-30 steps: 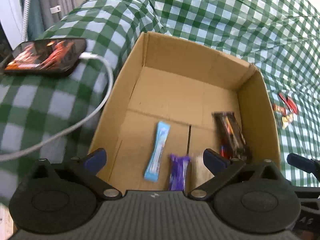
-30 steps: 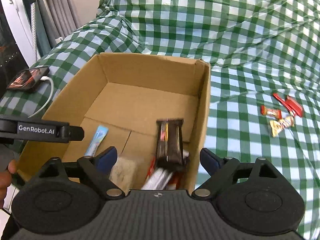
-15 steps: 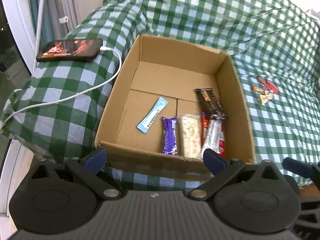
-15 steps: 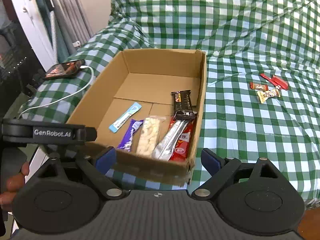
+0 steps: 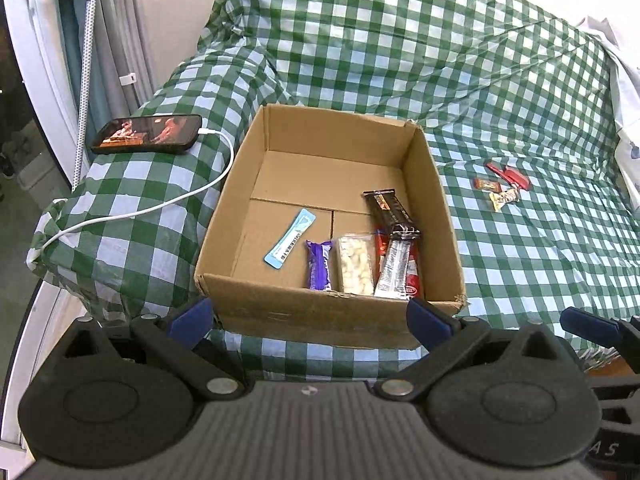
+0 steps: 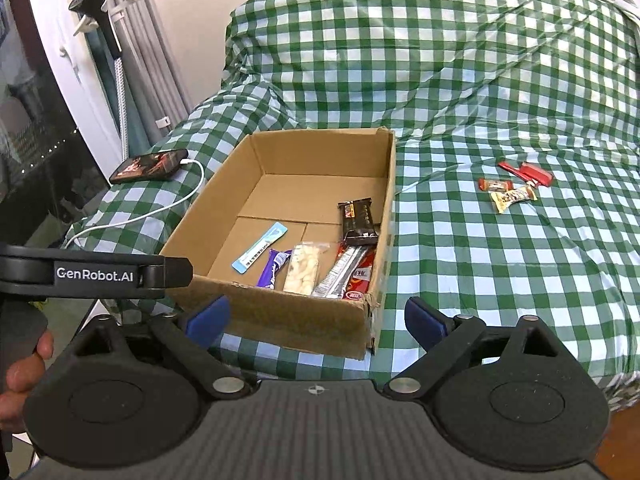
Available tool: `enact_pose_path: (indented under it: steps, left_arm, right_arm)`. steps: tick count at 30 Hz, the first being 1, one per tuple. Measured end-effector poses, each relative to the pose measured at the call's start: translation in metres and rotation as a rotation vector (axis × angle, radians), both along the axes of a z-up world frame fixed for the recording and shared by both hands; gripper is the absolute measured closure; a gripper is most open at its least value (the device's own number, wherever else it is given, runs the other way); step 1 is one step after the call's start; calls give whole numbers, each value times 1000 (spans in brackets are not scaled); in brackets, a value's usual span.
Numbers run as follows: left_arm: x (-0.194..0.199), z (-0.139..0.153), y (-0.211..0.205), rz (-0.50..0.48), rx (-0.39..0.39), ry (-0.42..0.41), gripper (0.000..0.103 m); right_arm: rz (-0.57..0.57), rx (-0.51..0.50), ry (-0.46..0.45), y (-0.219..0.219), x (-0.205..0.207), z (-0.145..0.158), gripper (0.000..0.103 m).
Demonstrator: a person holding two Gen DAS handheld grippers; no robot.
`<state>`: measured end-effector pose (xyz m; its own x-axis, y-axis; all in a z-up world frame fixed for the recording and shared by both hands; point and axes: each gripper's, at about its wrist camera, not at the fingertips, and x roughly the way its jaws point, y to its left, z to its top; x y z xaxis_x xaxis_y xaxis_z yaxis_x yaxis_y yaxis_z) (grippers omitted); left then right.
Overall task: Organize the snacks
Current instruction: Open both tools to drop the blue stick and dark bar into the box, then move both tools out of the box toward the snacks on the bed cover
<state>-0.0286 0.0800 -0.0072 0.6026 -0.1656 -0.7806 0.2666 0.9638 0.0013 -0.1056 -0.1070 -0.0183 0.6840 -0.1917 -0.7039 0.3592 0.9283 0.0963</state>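
I stand at the foot of a bed (image 6: 500, 264) covered with a green-and-white checked cloth (image 5: 400, 40), which rises into a rumpled mound at the far end. Behind that mound is a plain cream wall (image 6: 192, 0). Left of the bed hang grey curtains (image 5: 116, 40), and beside them a white frame (image 5: 36, 64) edges dark glass. Daylight falls brightly on the cloth. At the bed's near right corner, a strip of brown floor (image 6: 620, 432) shows.

Print on the loose snacks (image 6: 514, 184), perhaps four, too small
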Motion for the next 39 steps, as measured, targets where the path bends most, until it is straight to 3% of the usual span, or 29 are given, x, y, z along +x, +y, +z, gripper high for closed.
enact_pose_path:
  steps: [9,18,26,30,34,39]
  left_arm:
    - [-9,9,-18,-31,4,-7,0]
    - [4,11,-73,-123,-17,57,0]
    - [34,4,-181,-305,-20,86,0]
    - [64,-10,-250,-392,17,76,0]
    - [109,-43,-326,-462,80,101,0]
    - [170,-100,-409,-465,140,156,0]
  right_arm:
    - [-42,15,-42,-12,-19,5,7]
    - [-123,2,-51,-53,-45,4,6]
    - [-340,-43,-30,-139,-87,-1,5]
    - [-440,-55,-25,-199,-100,-7,5]
    - [-482,-81,-11,-263,-98,-19,5]
    - [-442,-126,-15,-350,-68,-42,5]
